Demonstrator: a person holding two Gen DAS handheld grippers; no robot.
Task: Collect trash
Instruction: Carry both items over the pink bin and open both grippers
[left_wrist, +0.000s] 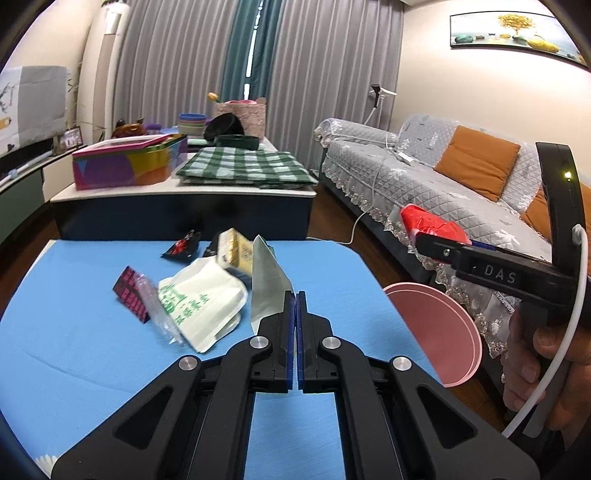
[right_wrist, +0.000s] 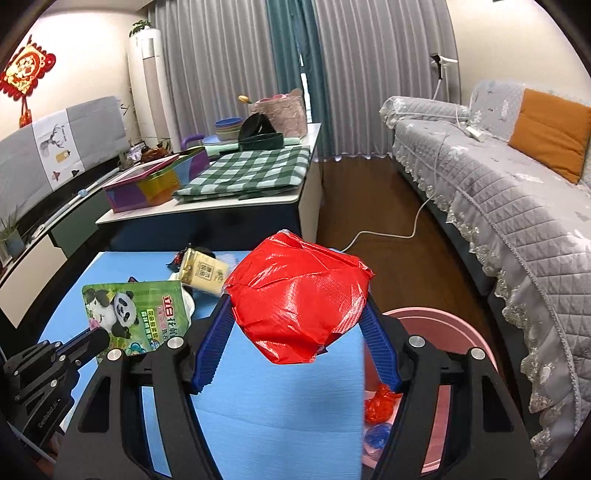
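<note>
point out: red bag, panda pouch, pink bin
red bag (right_wrist: 299, 295), right wrist view, middle of the crumpled red plastic between the gripper fingers
panda pouch (right_wrist: 136, 314), right wrist view, printed front face
pink bin (left_wrist: 439, 328), left wrist view, outer wall beside the blue table

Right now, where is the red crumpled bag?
The red crumpled bag is clamped in the right gripper, held above the blue table's right edge, with the pink bin just below to its right.
</note>
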